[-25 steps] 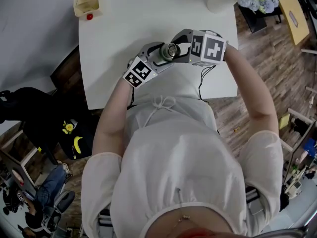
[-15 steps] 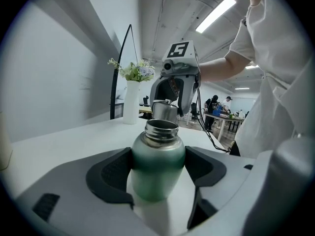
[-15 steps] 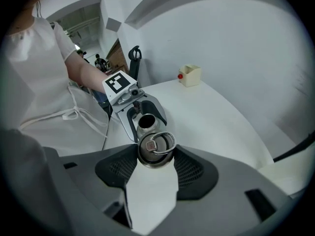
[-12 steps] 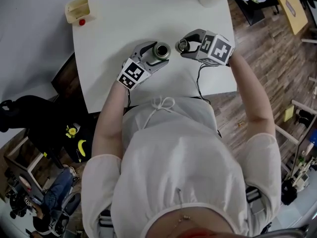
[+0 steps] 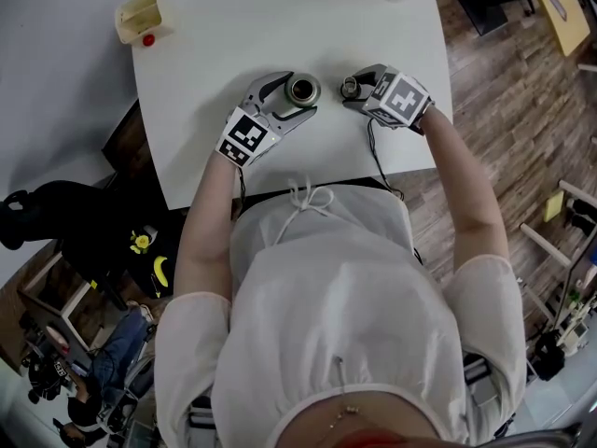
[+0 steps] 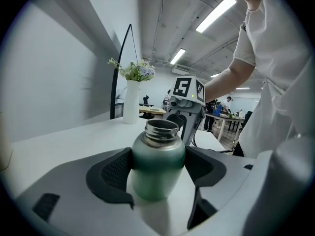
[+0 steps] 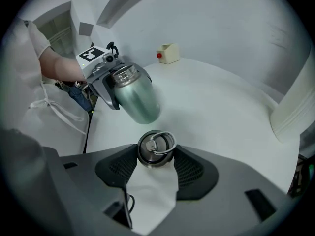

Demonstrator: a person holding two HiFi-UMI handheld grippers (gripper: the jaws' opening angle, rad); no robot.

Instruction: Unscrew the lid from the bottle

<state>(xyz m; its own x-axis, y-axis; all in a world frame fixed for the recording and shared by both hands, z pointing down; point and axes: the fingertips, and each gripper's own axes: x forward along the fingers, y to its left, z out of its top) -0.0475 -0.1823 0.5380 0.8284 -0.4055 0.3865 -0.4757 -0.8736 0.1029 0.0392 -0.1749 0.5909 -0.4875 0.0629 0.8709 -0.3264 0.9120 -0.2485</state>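
A green metal bottle (image 6: pixel 156 163) with its steel neck bare stands on the white table (image 5: pixel 233 26); my left gripper (image 6: pixel 157 168) is shut on its body. The head view shows that bottle (image 5: pixel 302 90) left of centre, mouth uncovered. The dark lid (image 7: pixel 155 149), with a metal ring on top, sits between the pads of my right gripper (image 7: pixel 156 157), which is shut on it. In the head view the lid (image 5: pixel 351 88) is held a short way right of the bottle, apart from it. The right gripper view also catches the bottle (image 7: pixel 137 100) and the left gripper (image 7: pixel 106 77) behind it.
A small cream box (image 5: pixel 142 13) with a red ball (image 5: pixel 147 40) beside it lies at the table's far left corner. A white vase (image 6: pixel 131 101) with flowers stands at the far right. A cable (image 5: pixel 377 161) trails off the near edge.
The right gripper has carried the lid off the bottle's neck and away to the right. The left gripper and bottle have shifted slightly left on the table.
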